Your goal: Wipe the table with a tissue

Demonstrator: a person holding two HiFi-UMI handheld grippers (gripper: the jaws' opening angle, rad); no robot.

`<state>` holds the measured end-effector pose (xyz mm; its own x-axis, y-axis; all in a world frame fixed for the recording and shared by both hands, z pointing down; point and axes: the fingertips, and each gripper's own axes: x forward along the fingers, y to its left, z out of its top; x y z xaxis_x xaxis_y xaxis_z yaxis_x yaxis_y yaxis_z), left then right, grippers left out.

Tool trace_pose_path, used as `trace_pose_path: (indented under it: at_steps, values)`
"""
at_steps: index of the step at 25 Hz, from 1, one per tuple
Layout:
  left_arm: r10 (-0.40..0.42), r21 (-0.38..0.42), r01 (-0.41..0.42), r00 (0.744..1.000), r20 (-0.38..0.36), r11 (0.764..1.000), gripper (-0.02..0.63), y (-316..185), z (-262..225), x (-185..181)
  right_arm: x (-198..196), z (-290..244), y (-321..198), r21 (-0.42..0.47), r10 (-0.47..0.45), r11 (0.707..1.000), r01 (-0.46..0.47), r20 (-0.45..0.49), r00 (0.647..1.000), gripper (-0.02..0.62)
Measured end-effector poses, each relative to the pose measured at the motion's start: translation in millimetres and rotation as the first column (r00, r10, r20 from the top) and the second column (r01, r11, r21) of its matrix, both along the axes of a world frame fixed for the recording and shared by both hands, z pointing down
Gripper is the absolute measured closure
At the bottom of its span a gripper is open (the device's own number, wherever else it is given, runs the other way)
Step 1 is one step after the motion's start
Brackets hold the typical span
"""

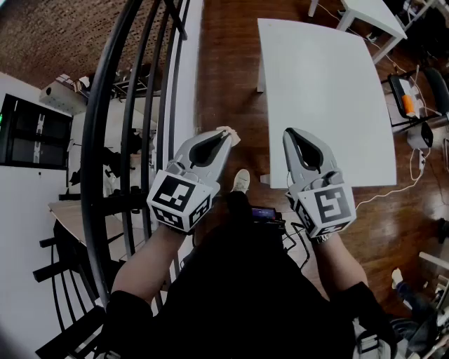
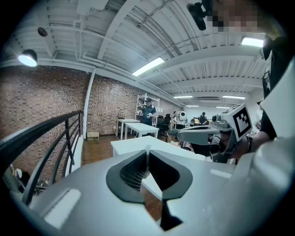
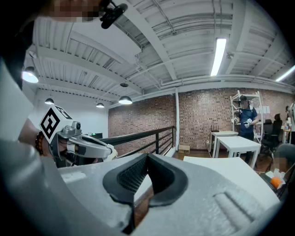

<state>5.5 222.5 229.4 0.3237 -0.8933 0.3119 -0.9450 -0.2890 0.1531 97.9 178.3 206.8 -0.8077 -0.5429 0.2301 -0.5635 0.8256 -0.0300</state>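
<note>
My left gripper (image 1: 226, 134) is held up in the air, shut on a small pale wad of tissue (image 1: 229, 131) that peeks out past its tips. The same tissue shows as a white sliver (image 2: 147, 148) between the closed jaws in the left gripper view. My right gripper (image 1: 290, 133) is level with it on the right, shut with nothing in it. Just ahead of both stands the white table (image 1: 323, 98), its near edge below the right gripper's tip. Neither gripper touches the table. The right gripper view shows the left gripper (image 3: 112, 151) beside it and the tabletop (image 3: 221, 168) ahead.
A black metal railing (image 1: 126, 105) runs along the left over a drop. A second white table (image 1: 372, 14) stands beyond the first. A chair with an orange item (image 1: 410, 102) and a white cable (image 1: 393, 189) lie right on the wooden floor. A person (image 3: 246, 115) stands far off.
</note>
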Motion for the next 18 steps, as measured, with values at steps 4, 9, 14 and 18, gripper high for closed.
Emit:
trace_pose_path:
  at_steps: [4, 9, 14, 18]
  values:
    - [0.020, -0.010, -0.020, 1.000, -0.004, 1.000, 0.572, -38.8, 13.5, -6.5, -11.6, 9.2, -25.4, 0.039, 0.014, 0.999, -0.015, 0.021, 1.000, 0.603]
    - [0.092, -0.039, -0.091, 0.996, 0.014, 0.995, 0.572, -87.9, 25.7, -17.9, -23.1, 30.1, -58.8, 0.011, 0.074, 0.997, -0.074, 0.002, 0.997, 0.603]
    - [0.136, -0.043, -0.134, 0.990, 0.036, 0.990, 0.572, -124.8, 28.3, -19.8, -29.2, 41.5, -78.3, -0.007, 0.094, 0.996, -0.094, -0.024, 0.995, 0.603]
    - [0.166, -0.050, -0.164, 0.986, 0.033, 0.985, 0.572, -146.0, 32.0, -24.8, -35.3, 37.0, -86.0, 0.011, 0.116, 0.993, -0.116, -0.030, 0.993, 0.603]
